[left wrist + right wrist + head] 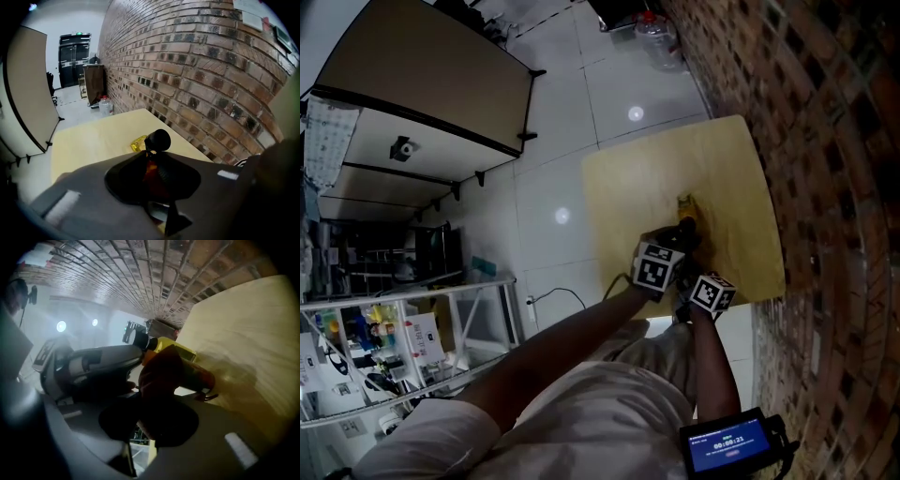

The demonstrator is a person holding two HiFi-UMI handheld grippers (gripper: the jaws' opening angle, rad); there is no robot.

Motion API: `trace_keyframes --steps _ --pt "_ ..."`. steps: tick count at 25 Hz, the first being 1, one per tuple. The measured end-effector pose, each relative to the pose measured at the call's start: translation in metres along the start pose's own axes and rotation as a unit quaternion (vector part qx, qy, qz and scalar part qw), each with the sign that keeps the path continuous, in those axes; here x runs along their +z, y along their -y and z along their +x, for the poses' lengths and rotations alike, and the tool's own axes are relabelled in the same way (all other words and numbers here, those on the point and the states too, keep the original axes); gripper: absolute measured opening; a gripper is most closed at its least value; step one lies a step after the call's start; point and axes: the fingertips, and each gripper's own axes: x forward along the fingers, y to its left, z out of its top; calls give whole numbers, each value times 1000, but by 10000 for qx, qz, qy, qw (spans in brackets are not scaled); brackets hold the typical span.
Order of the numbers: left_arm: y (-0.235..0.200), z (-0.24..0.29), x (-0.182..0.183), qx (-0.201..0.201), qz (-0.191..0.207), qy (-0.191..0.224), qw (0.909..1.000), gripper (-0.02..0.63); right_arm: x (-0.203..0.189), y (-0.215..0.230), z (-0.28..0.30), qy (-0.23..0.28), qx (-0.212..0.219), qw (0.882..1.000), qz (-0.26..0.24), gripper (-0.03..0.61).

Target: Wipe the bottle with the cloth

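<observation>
In the head view we saw a pale wooden table (722, 178) standing against a brick wall (825, 187) on a white tiled floor (572, 112). The left gripper (682, 234) and right gripper (692, 277) met close together over the table's near part, with a small yellow thing (684, 201) just beyond them.

In the left gripper view, the left gripper (151, 157) had its jaws nearly together, pinching the bottle (158, 139). Orange-red glowed between them and the black cap stood just past the tips. The yellow thing (138, 143) showed beside the cap; we could not tell whether it belonged to the bottle.

In the right gripper view, the right gripper (157, 404) was clamped on a rust-coloured cloth (161, 376), bunched against the bottle (141, 341) at the left gripper's (136, 352) tips.
</observation>
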Motion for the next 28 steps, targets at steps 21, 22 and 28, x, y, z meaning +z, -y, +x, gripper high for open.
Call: trace_keyframes --steps 21,22,28 --pt "2 5 -7 269 -892 -747 9928 87 -15 9 19 1191 14 9846 1280 84" --pt "3 5 -8 265 -942 -805 9919 87 -3 2 22 1451 295 9791 1394 84" --pt "10 7 -1 176 -878 -820 9926 87 24 32 29 1993 -306 9656 1642 83"
